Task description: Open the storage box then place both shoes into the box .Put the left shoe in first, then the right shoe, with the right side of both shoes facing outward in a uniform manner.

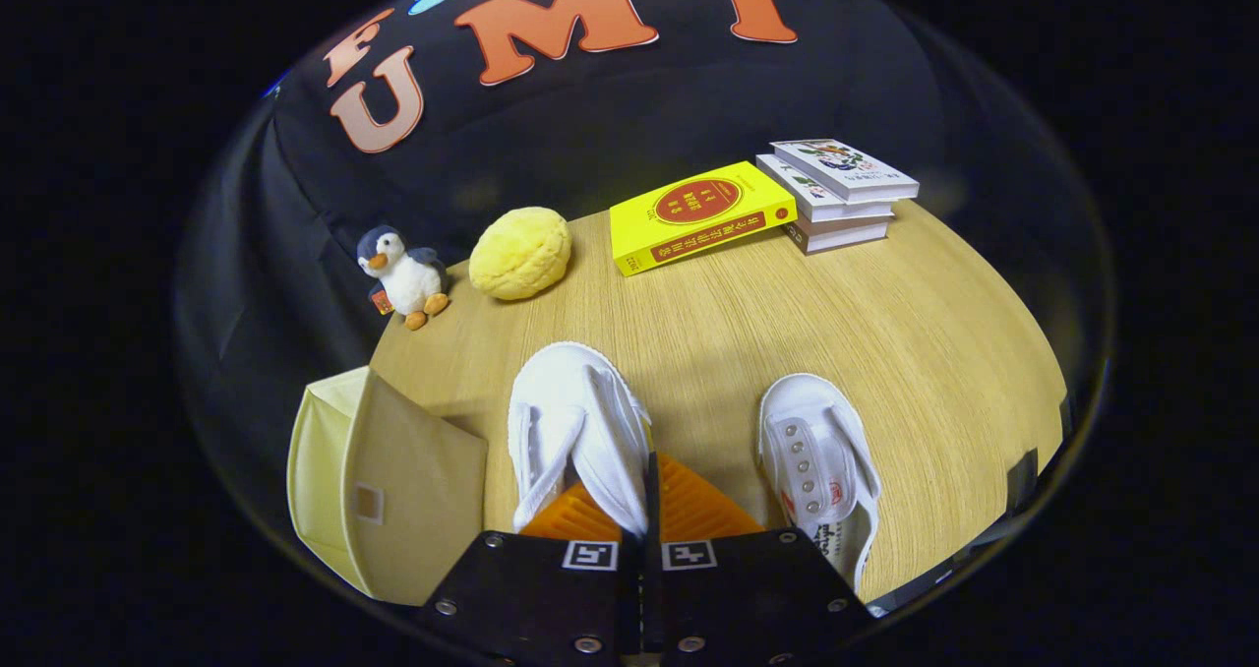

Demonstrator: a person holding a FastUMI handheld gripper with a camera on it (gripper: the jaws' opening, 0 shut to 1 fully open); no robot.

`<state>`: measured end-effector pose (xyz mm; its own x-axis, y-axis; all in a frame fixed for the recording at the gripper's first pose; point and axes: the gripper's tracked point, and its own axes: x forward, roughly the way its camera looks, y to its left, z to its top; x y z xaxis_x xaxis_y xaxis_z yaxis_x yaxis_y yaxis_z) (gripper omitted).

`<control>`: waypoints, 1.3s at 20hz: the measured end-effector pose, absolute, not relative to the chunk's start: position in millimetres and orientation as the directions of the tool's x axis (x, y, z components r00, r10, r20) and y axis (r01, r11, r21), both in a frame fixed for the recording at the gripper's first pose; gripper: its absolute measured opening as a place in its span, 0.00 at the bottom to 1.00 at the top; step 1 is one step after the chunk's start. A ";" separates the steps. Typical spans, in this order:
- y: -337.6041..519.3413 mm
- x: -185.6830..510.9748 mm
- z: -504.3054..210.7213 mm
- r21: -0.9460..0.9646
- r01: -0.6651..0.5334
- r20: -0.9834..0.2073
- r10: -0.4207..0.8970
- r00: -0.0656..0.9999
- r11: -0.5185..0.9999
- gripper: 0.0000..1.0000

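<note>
The gripper (644, 495) has its fingers pinched tight on the side wall of the left white shoe (575, 431), which sits on the wooden table (934, 352) just beside the open yellow storage box (384, 480), while the other white shoe (821, 465) lies apart to the right.

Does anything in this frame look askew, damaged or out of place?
Nothing damaged or spilled. The gripper is shut on the side wall of one white shoe, pulling it out of shape; the other shoe sits untouched, the storage box lid open.
</note>
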<state>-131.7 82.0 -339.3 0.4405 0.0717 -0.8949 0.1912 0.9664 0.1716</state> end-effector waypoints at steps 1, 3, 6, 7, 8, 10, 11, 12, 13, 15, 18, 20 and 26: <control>90.2 -126.4 -327.3 0.184 0.190 -0.890 0.081 0.449 0.964 0.02; 111.1 -116.6 -303.8 0.209 0.178 -0.875 0.102 0.474 0.962 0.02; 153.5 -103.0 -276.3 0.254 0.146 -0.855 0.151 0.496 0.956 0.02; 169.8 -99.5 -270.2 0.268 0.129 -0.850 0.171 0.498 0.955 0.02; 186.2 -96.8 -266.7 0.279 0.108 -0.846 0.191 0.498 0.954 0.03; 219.6 -95.5 -264.2 0.293 0.070 -0.845 0.224 0.486 0.954 0.03; 236.2 -95.9 -266.6 0.297 0.055 -0.848 0.237 0.474 0.953 0.03; 251.7 -98.4 -271.4 0.300 0.039 -0.855 0.251 0.454 0.953 0.03; 265.9 -101.7 -277.0 0.303 0.030 -0.863 0.260 0.434 0.953 0.02; 292.0 -109.9 -288.5 0.303 0.019 -0.881 0.273 0.386 0.953 0.03; 323.5 -120.8 -302.6 0.303 0.012 -0.904 0.284 0.321 0.953 0.03; 339.1 -126.6 -311.3 0.302 0.011 -0.913 0.286 0.291 0.953 0.03; 365.1 -138.5 -347.9 0.254 0.122 -0.956 0.230 0.182 0.959 0.03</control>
